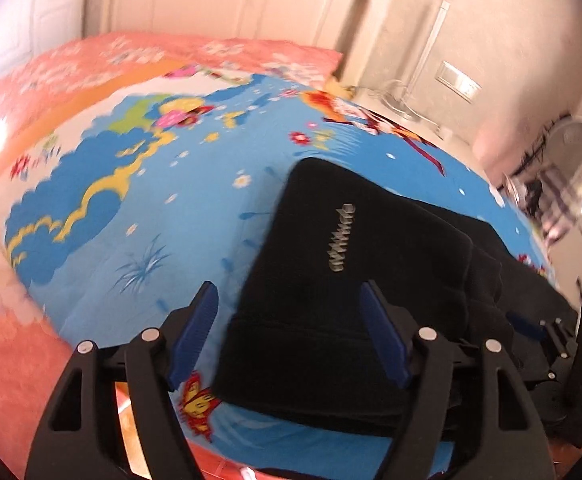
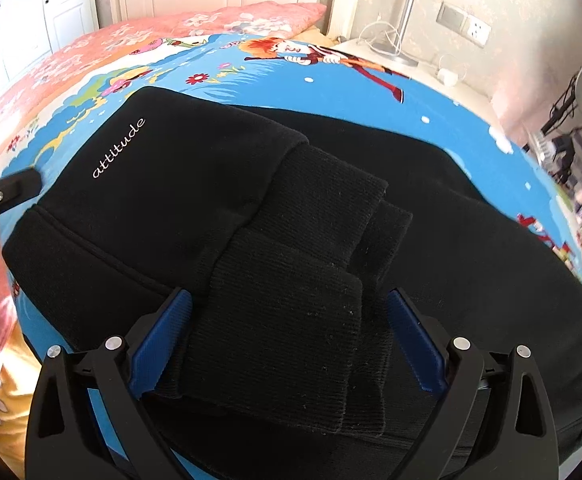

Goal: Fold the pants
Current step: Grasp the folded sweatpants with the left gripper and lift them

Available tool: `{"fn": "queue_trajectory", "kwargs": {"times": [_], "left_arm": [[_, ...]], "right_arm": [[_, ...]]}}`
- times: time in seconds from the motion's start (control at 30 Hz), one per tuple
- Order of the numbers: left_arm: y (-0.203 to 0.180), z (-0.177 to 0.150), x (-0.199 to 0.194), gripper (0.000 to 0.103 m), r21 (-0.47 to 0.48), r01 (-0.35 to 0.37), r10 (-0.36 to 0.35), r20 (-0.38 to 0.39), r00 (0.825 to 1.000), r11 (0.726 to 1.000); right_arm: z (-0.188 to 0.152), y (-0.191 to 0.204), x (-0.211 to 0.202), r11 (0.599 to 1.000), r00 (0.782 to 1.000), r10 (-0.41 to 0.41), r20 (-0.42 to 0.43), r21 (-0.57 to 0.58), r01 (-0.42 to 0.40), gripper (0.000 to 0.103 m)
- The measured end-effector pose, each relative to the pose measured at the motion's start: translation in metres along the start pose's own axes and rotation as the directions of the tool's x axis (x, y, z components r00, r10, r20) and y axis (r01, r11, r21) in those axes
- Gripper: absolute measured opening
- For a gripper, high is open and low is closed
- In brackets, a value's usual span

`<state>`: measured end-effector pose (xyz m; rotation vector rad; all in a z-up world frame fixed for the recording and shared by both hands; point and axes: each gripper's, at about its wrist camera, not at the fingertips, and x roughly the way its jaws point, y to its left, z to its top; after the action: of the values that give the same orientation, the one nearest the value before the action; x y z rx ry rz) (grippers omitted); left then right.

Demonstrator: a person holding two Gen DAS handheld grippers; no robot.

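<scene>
Folded black pants lie on the cartoon bedsheet. The left gripper stands wide, holding nothing; the right gripper straddles ribbed cuffs, pads apart.

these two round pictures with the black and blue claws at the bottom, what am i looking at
Each picture comes from a wide-angle camera mounted on a hand-held gripper, looking out along its two blue-padded fingers. A person holds one in each hand; there is no robot arm. One view shows the left gripper, the other the right gripper. Both look down on black pants, already folded, lying on a bed with a bright cartoon bedspread. The left gripper is open and holds nothing. The right gripper's fingers stand on either side of the ribbed cuffs without clearly squeezing them.
</scene>
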<state>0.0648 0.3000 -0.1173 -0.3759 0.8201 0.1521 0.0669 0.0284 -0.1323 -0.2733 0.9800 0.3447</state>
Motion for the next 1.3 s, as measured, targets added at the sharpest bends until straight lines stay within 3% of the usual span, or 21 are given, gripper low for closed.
{"fn": "queue_trajectory", "kwargs": {"times": [0.13,0.27,0.37,0.43,0.57,0.63,0.7,0.8,0.9,0.97,1.1,1.3], "left_arm": [[0.036,-0.012,0.01,0.072,-0.105,0.093,-0.1,-0.066,0.993,0.99],[0.061,-0.022,0.017,0.072,-0.218,0.221,-0.24,-0.063,0.969,0.951],[0.061,-0.026,0.026,0.058,-0.26,0.337,-0.371,-0.093,0.924,0.905],[0.06,-0.029,0.028,0.058,-0.271,0.34,-0.377,-0.101,0.921,0.901],[0.068,-0.033,0.029,0.057,-0.325,0.383,-0.428,-0.077,0.901,0.865],[0.066,-0.034,0.028,0.049,-0.3,0.375,-0.418,-0.093,0.904,0.877],[0.064,-0.031,0.022,0.041,-0.283,0.376,-0.413,-0.085,0.907,0.883],[0.056,-0.027,0.012,0.038,-0.24,0.363,-0.389,-0.07,0.918,0.9],[0.048,-0.024,0.004,0.036,-0.211,0.349,-0.369,-0.061,0.928,0.913],[0.044,-0.023,0.0,0.036,-0.197,0.34,-0.357,-0.058,0.932,0.92],[0.025,-0.018,-0.013,0.035,-0.105,0.28,-0.286,-0.051,0.957,0.954],[-0.014,-0.009,-0.033,0.034,0.092,0.176,-0.175,-0.02,0.984,0.98]], "right_arm": [[0.001,-0.004,0.003,0.999,0.999,0.032,-0.014,0.023,-0.032,0.093],[0.002,-0.004,0.004,0.999,0.999,0.039,-0.027,0.025,-0.039,0.093],[0.003,-0.005,0.005,0.999,0.998,0.046,-0.035,0.031,-0.045,0.093],[0.003,-0.005,0.005,0.998,0.998,0.048,-0.043,0.031,-0.047,0.093],[0.015,-0.011,0.003,0.997,0.992,0.064,-0.107,0.052,-0.059,0.093],[0.029,-0.013,-0.005,0.994,0.989,0.09,-0.118,0.074,-0.082,0.093],[0.054,-0.014,-0.017,0.981,0.98,0.175,-0.091,0.104,-0.166,0.094],[0.103,0.0,-0.015,0.963,0.961,0.256,-0.108,0.116,-0.243,0.097],[0.141,0.027,0.01,0.919,0.892,0.392,-0.224,0.15,-0.366,0.097],[0.161,0.049,0.034,0.912,0.855,0.408,-0.321,0.175,-0.37,0.097],[0.177,0.096,0.07,0.949,0.818,0.31,-0.484,0.105,-0.297,0.097],[0.169,0.126,0.093,0.988,0.827,0.1,-0.554,-0.047,-0.15,0.098]]}}
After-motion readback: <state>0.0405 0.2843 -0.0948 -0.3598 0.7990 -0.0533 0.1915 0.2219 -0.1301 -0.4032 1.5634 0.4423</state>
